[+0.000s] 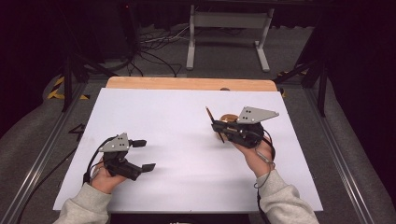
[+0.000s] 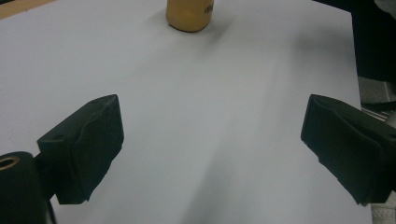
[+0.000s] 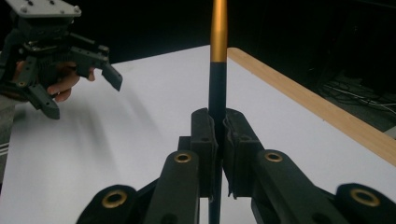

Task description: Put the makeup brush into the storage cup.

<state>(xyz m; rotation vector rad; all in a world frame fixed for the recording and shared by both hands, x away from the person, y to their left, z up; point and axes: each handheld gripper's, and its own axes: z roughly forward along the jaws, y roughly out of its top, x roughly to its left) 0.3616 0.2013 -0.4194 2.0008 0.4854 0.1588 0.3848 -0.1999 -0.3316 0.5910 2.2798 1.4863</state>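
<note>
At the near edge of a white table (image 1: 187, 177), a person's two sleeved forearms came in from below, each hand holding a black claw. The left claw (image 1: 143, 155) sat low near the front left of the table, its two jaws spread wide with bare white surface between them and nothing in its grasp. Farther in, toward the right of the table, the right claw (image 1: 217, 129) was clamped tight on a slim stick (image 1: 209, 115), black near the jaws and gold higher up, which rose tilted out of the closed jaws and was held off the table. Just behind that claw stood a small gold jar (image 1: 229, 117) on the white surface. Beyond it ran the table's wooden back edge (image 1: 187, 83), then a grey floor with loose cables (image 1: 159, 44).
</note>
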